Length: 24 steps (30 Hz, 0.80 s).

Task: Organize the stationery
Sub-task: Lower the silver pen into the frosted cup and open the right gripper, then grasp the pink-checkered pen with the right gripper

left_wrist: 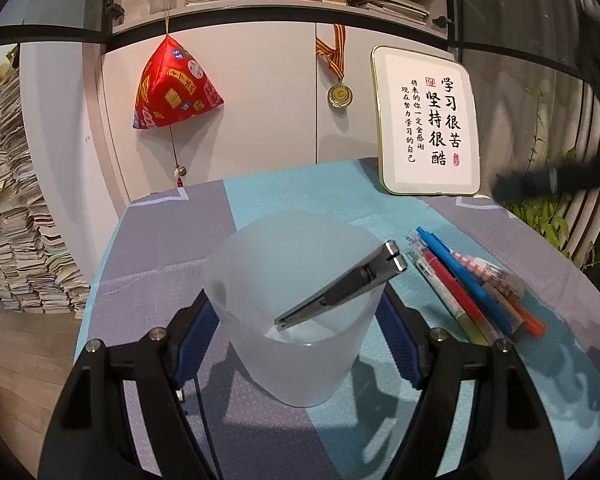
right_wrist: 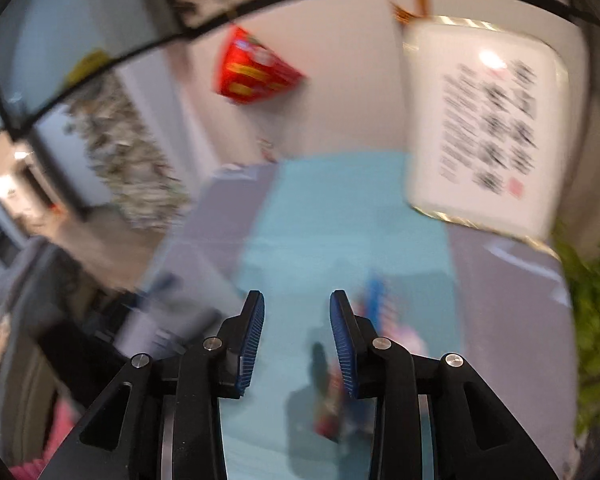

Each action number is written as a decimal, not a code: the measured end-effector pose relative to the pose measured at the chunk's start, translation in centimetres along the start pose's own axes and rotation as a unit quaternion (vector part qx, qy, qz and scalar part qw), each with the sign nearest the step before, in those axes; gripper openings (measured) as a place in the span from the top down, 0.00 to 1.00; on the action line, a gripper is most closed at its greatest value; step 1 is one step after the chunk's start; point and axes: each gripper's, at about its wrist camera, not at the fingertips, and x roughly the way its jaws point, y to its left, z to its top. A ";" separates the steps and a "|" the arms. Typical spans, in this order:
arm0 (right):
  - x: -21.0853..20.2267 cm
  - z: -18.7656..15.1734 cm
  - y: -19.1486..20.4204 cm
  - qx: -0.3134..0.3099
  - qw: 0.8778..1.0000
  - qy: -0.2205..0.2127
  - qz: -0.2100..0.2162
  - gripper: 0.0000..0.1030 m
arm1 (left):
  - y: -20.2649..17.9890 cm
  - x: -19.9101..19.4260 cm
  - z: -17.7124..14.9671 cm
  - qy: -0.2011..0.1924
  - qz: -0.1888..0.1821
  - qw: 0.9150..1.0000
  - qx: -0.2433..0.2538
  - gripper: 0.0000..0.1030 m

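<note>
Left gripper clamps the frosted cup near the bench's front edge.
We'd take the light, slippery pens mid-barrel; right gripper stands part-open, empty.

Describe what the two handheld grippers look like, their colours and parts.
Both the left gripper and the right gripper have matte black angular frames with silver round bolt heads at the joints. Their fingers carry blue ribbed pads.
</note>
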 end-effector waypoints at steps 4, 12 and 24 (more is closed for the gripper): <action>2.1 -1.6 -1.9 0.021 0.998 0.049 -0.018 0.67 | -0.2 0.0 -0.1 0.001 0.005 1.000 0.005 0.27; 4.0 -0.9 -0.4 -0.008 0.997 0.044 -0.059 0.67 | 0.0 0.1 -0.1 0.003 0.004 1.000 0.004 0.27; 7.8 0.0 -2.7 -0.022 0.993 0.083 -0.085 0.80 | 0.1 0.5 -0.1 0.014 0.002 1.000 0.004 0.27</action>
